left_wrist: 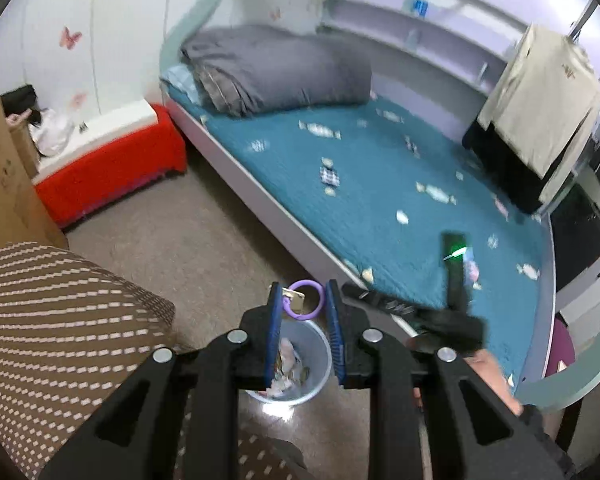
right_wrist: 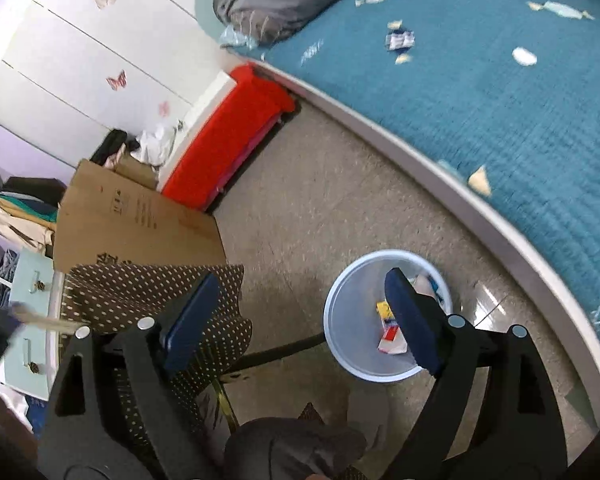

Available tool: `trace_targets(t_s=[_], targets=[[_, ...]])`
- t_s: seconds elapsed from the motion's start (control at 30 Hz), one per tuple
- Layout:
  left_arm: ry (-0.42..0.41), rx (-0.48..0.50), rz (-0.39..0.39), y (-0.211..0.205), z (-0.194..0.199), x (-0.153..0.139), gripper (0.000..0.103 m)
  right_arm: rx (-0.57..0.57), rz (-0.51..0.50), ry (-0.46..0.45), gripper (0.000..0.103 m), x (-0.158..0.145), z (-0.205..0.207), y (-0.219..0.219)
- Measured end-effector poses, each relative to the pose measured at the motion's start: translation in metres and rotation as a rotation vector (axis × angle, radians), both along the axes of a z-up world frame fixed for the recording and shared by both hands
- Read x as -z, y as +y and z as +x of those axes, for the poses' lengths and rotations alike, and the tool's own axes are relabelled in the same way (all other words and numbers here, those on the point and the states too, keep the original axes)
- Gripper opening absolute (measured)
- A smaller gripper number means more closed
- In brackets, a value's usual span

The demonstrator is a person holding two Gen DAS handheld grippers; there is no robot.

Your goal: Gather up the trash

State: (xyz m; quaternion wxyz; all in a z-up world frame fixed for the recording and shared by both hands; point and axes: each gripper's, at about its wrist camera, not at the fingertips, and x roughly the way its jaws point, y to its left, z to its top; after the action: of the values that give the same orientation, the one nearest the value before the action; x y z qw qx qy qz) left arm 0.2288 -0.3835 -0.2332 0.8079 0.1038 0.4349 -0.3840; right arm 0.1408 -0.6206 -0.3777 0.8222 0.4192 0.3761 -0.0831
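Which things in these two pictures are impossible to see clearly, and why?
- Left wrist view: the bin is half hidden by the left gripper.
- Left wrist view: the right gripper is blurred; its fingers cannot be told apart.
- Right wrist view: the wrappers in the bin are partly covered by a finger.
- Both views: the scraps on the bed are too blurred to name.

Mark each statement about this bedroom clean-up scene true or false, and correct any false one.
1. The bin stands on the floor beside the bed. True.
2. The bin is empty. False: it already holds several wrappers.
3. The right gripper is open with nothing between its fingers. True.
4. The bedspread is red. False: it is teal, with wrappers scattered over it; the red thing is a low bench by the wall.
5. The left gripper has its jaws spread wide. False: they stand close together, with a purple ring showing between the tips; whether it is gripped cannot be told.
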Motion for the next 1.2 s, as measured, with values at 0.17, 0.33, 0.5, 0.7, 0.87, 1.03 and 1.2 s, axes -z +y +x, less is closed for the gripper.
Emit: trace_targets(t_s=[0.17, 0.33, 0.5, 0.7, 0.87, 1.03, 1.2], targets=[[0.100, 0.014, 0.072, -0.032, 0.020, 0.037, 0.021, 0.016, -0.033, -0.041, 0.084, -0.022, -0.016, -0.010], [0.150, 0.030, 0.145, -0.048, 0.033, 0.058, 0.077, 0.039, -0.056, -0.075, 0.085, -0.038, -0.021, -0.012], [0.155, -0.049, 0.144, -0.035, 0.043, 0.052, 0.093, 0.036, -0.066, -0.090, 0.090, -0.047, -0.021, -0.004], [0.094, -0.101, 0.114, -0.013, 0.035, 0.029, 0.093, 0.033, -0.115, -0.077, 0.097, -0.066, -0.024, 0.021], [0.006, -0.153, 0.060, 0.021, 0.015, -0.005, 0.095, 0.017, -0.163, -0.085, 0.097, -0.093, -0.028, 0.044], [-0.102, -0.208, 0.055, 0.055, -0.011, -0.038, 0.095, -0.025, -0.226, -0.111, 0.097, -0.129, -0.034, 0.078], [-0.191, -0.263, 0.033, 0.093, -0.035, -0.070, 0.095, -0.067, -0.278, -0.148, 0.097, -0.168, -0.042, 0.118]])
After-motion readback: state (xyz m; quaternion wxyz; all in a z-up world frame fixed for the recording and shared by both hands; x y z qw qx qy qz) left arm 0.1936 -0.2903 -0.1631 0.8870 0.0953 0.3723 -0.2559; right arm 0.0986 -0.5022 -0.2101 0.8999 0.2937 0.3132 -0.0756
